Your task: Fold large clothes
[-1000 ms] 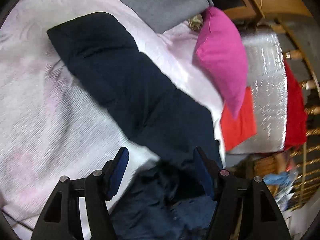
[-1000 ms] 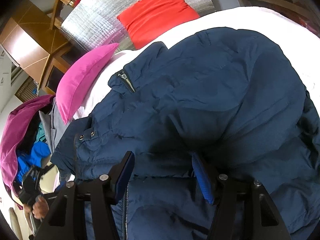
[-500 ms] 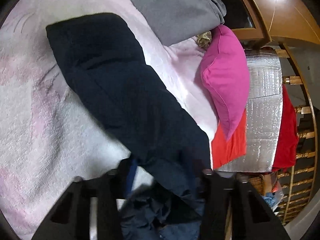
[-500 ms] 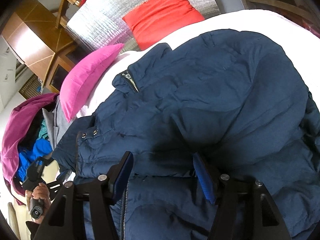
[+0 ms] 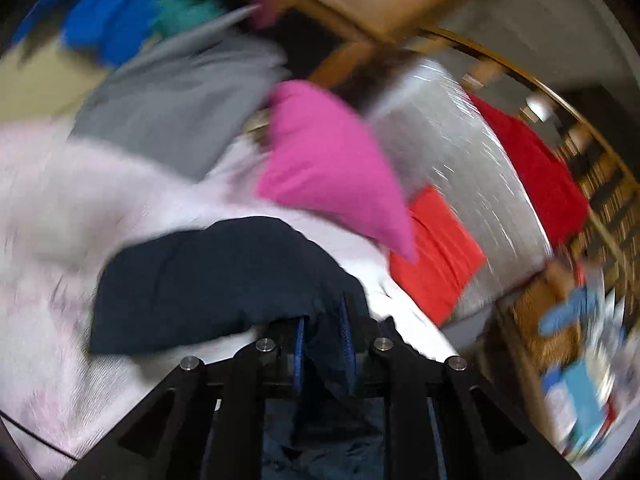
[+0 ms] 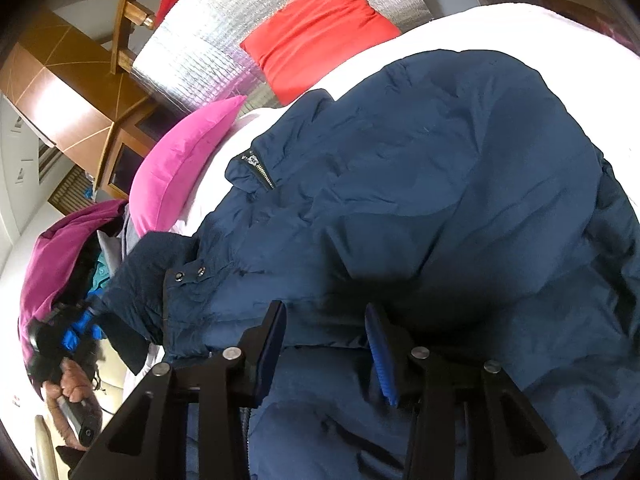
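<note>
On the left, we have our left gripper (image 5: pixel 323 334) clamped on the dark navy sleeve (image 5: pixel 224 280) of the jacket; a second ago its blue pads stood wide apart with the cloth loose between them, and now they are drawn close together with a fold of fabric pinched in the gap. The left wrist view has gone blurred and has swung: the sleeve, which earlier ran long and diagonal across the pale pink bedspread (image 5: pixel 60 208), now shows bunched and short just ahead of our fingers. The grey garment (image 5: pixel 180 108), the pink pillow (image 5: pixel 332 164), the orange-red cushion (image 5: pixel 436 248) and the silver quilted panel (image 5: pixel 460 136) now sit lower in the frame, and a blue and teal heap (image 5: pixel 120 20) has come into sight at the top left.

In the right wrist view we see the left gripper (image 6: pixel 74 330) from outside at the far left, gripping the sleeve end, where half a second ago it was lower and apart from the cloth. To its right the navy jacket (image 6: pixel 440 184) lies spread on the bed, collar zip toward the pink pillow (image 6: pixel 180 160), much as before. Our right gripper (image 6: pixel 326 344) holds its pads apart above the jacket's body, clamped on nothing, its spread unchanged.
</note>
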`<control>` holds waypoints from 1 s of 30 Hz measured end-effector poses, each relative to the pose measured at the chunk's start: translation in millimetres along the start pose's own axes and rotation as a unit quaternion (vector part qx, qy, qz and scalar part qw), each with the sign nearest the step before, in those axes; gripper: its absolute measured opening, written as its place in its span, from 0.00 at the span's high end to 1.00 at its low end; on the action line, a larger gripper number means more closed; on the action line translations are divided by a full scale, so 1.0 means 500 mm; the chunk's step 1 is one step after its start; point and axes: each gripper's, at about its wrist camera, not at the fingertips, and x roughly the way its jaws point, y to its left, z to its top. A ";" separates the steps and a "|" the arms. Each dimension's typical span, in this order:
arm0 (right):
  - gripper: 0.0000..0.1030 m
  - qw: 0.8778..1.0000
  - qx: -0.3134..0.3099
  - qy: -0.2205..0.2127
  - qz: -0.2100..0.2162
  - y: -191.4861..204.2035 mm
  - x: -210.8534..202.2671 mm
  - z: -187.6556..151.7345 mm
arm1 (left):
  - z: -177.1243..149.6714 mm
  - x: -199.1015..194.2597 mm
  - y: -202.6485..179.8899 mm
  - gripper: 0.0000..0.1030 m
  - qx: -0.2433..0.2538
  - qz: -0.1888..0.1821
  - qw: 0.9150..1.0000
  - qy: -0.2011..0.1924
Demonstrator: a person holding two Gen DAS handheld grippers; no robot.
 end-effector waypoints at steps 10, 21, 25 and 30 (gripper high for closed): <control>0.57 0.999 0.033 -0.013 0.028 -0.031 -0.023 -0.001 | -0.160 0.061 -0.202 0.88 0.210 -0.063 0.973 0.078; 0.55 0.994 0.089 -0.022 0.066 -0.082 -0.038 0.005 | -0.382 0.207 -0.226 0.60 0.273 0.002 0.908 0.318; 0.55 0.994 0.086 -0.021 0.067 -0.082 -0.037 0.003 | -0.354 0.180 -0.221 0.55 0.261 -0.018 0.906 0.333; 0.55 0.993 0.091 -0.017 0.070 -0.085 -0.040 0.003 | -0.269 0.106 -0.199 0.38 0.255 -0.092 0.904 0.330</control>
